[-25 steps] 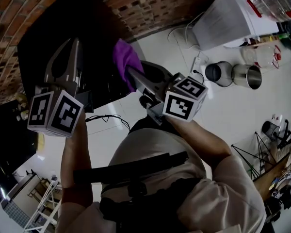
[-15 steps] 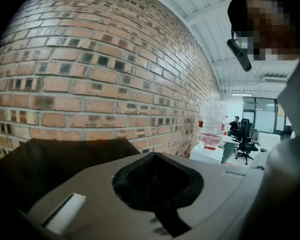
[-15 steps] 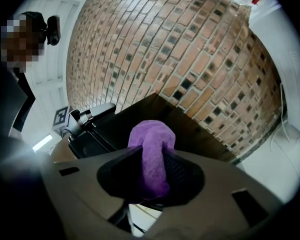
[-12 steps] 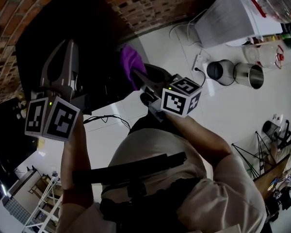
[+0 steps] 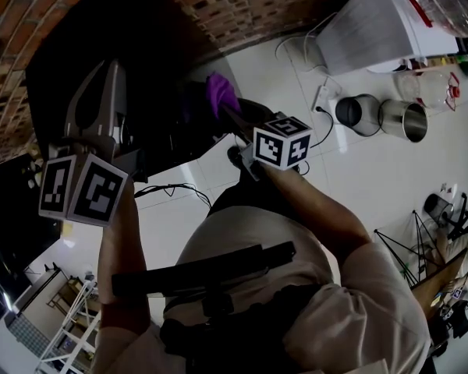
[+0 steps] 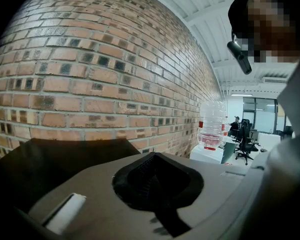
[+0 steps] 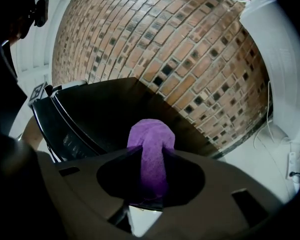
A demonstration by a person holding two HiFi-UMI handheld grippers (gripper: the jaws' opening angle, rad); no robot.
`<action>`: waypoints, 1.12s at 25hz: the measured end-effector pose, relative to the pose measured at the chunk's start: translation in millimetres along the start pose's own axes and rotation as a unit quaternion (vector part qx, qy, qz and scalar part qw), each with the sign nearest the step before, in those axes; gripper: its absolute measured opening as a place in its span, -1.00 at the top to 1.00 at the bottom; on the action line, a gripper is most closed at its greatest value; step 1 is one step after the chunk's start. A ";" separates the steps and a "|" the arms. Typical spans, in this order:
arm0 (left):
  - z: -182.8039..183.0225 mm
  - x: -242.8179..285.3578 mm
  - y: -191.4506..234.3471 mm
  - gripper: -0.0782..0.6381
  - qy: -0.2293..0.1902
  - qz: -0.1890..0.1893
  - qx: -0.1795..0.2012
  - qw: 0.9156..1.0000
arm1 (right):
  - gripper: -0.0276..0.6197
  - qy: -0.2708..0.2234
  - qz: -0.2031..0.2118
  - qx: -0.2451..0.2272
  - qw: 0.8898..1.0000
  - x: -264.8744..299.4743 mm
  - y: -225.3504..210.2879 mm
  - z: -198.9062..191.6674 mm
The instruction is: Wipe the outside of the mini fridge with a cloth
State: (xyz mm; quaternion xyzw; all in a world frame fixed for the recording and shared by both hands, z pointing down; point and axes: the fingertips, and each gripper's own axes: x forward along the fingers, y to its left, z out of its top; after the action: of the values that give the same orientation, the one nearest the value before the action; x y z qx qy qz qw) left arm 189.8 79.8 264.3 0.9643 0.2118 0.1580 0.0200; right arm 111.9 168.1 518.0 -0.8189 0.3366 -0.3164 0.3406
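Down has come the right gripper point(image 5: 228, 109) since the earlier frames, carrying the bunched purple cloth point(image 7: 151, 136) from above the black box-shaped mini fridge point(image 5: 132, 45) to beside its upper corner on the side facing the white tiled floor point(image 5: 359, 170). Its jaws are clamped on the cloth's middle, with a rounded wad sticking out past the tips. The left gripper point(image 5: 108, 76) hangs over the fridge's top near the red brick wall point(image 6: 100, 74), jaws closed together on nothing. The step in hand looks like a downward stroke along a side face. To do it well, I would lead with the wad rather than the hard tips, press it flat against the panel, and keep each pass overlapping the one before. Whether the cloth touches the fridge at this moment I cannot tell — the black faces merge into one dark mass, and the lower body is cut off behind the person's arms.
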 end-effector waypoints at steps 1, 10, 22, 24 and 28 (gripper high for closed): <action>0.2 0.1 -0.3 0.76 0.000 0.000 0.000 1.000 | 0.56 0.004 -0.006 0.004 1.000 2.0 -6.1 -4.4; 1.8 -0.5 -0.6 0.76 -0.001 0.000 0.000 1.000 | 0.56 0.040 -0.050 0.035 0.997 20.0 -51.8 -41.7; 2.3 -0.1 0.7 0.76 -0.001 0.007 -0.002 1.000 | 0.56 0.094 -0.098 0.054 0.989 34.1 -107.7 -88.7; 2.2 -0.2 1.1 0.76 -0.002 0.008 -0.002 1.000 | 0.56 0.102 -0.106 0.058 0.987 35.2 -116.8 -97.5; 1.9 -1.0 2.5 0.76 -0.002 0.011 -0.003 1.000 | 0.56 0.106 -0.113 0.068 0.986 39.9 -129.1 -108.7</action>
State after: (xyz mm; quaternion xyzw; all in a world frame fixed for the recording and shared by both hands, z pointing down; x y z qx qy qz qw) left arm 190.6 77.2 262.5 0.9669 0.2005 0.1564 0.0211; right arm 96.9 169.9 690.7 -0.7884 0.2539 -0.4597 0.3205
